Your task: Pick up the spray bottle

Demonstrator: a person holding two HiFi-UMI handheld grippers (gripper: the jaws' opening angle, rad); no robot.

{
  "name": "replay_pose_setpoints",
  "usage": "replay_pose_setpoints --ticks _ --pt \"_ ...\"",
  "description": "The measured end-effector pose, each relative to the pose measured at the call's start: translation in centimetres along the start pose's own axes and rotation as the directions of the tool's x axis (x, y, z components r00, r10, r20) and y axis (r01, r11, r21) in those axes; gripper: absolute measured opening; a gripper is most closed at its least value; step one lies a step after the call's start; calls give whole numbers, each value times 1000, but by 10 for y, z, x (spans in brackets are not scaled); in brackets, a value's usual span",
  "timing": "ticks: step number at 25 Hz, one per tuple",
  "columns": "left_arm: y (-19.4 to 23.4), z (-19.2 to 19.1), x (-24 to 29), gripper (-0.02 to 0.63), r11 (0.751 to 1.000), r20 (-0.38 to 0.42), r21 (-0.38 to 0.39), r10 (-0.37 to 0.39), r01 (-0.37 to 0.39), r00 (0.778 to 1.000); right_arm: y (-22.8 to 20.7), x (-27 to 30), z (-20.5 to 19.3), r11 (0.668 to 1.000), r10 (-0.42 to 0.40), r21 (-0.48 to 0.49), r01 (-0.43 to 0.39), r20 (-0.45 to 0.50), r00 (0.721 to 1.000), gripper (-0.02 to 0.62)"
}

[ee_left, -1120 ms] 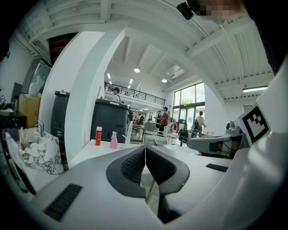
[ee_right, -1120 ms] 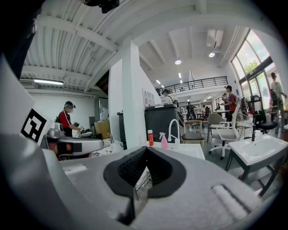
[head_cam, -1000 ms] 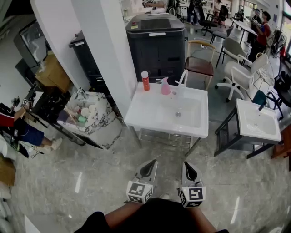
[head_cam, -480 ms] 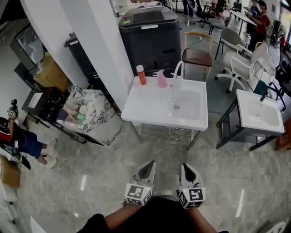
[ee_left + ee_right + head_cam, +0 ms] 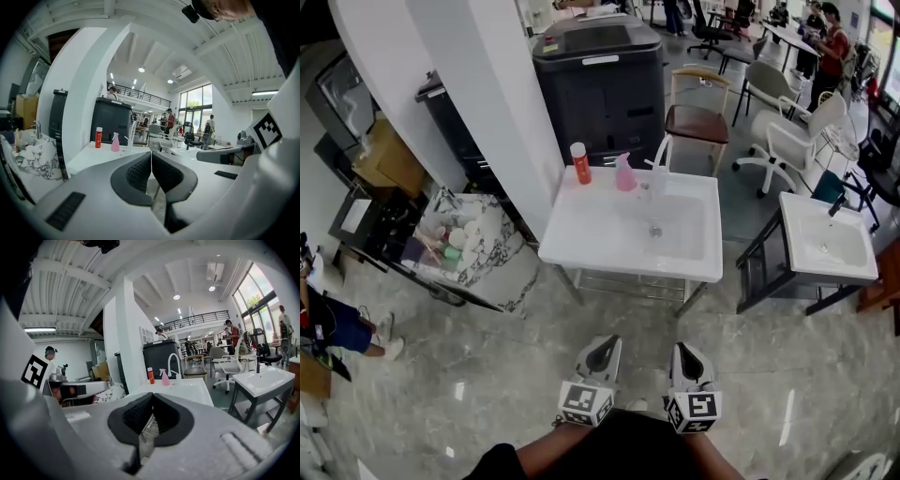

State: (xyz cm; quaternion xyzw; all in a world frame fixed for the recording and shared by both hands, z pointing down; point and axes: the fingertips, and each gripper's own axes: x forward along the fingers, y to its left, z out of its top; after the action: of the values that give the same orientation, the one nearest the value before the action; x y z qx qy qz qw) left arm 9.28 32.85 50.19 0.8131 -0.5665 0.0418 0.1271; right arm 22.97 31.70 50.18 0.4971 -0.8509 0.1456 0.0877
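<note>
A pink spray bottle (image 5: 624,174) stands at the back rim of a white sink (image 5: 581,232), next to the white tap (image 5: 658,150). It shows small and far in the left gripper view (image 5: 115,142) and the right gripper view (image 5: 165,377). My left gripper (image 5: 604,349) and right gripper (image 5: 689,354) are side by side near my body, well short of the sink, over the marble floor. Both are shut with nothing between the pads.
An orange-red bottle (image 5: 578,163) stands left of the spray bottle. Behind the sink are a dark cabinet (image 5: 598,84) and a white pillar (image 5: 487,94). A second sink (image 5: 825,246) stands to the right, chairs (image 5: 698,108) behind, a cluttered marble-patterned table (image 5: 473,248) to the left.
The sink and what stands on it have slid left and slightly up in the head view. Both grippers have sunk a little and stay shut.
</note>
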Motion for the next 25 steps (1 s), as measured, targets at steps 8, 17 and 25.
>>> replay_pose_setpoints --ticks 8,17,25 --pt "60 20 55 20 998 -2 -50 -42 42 999 12 87 27 999 33 -36 -34 -23 999 -2" --pt "161 47 122 20 995 -30 -47 -88 87 996 49 215 75 996 43 -73 -47 -47 998 -2" --pt "242 62 167 20 988 -25 -20 -154 154 988 70 306 89 998 -5 -59 3 -45 999 -2"
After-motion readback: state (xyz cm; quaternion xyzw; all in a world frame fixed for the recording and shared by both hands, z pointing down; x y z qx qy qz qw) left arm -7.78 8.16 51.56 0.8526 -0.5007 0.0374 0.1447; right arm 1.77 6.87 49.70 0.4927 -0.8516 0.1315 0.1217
